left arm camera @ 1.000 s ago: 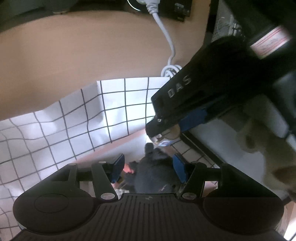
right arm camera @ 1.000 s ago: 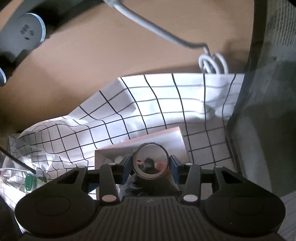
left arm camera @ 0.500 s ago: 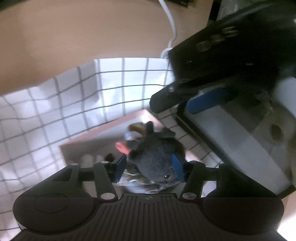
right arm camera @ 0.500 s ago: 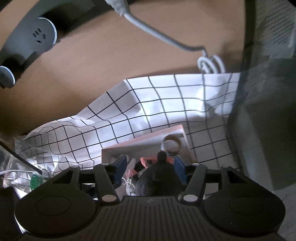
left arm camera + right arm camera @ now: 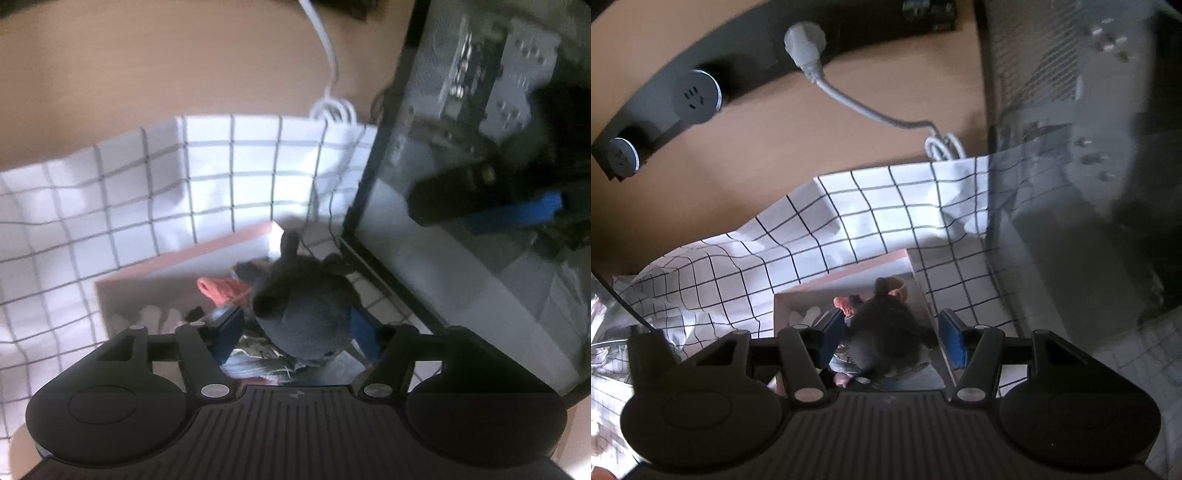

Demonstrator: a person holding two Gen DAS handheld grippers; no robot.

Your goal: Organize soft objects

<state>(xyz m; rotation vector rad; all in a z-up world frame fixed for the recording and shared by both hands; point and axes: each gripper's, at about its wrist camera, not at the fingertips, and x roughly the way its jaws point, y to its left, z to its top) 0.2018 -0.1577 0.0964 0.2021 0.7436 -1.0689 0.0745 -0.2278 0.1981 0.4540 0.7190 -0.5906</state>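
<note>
Dark grey plush mouse toy [image 5: 306, 306] sits in the pink-rimmed cardboard box [image 5: 192, 258] on the white black-gridded cloth [image 5: 110, 195], its lower body hidden behind the left gripper [image 5: 297, 326], whose blue pads appear to press its sides, though blur makes contact hard to confirm. Beneath it lie a salmon-pink soft item [image 5: 218, 290] and crumpled things too dim to name. From the right wrist view, the right gripper [image 5: 892, 338] hangs above the same toy [image 5: 886, 332], jaws spread wide, pads apart from the fur. A white coiled cable [image 5: 942, 146] rests on the tan tabletop [image 5: 775, 147].
</note>
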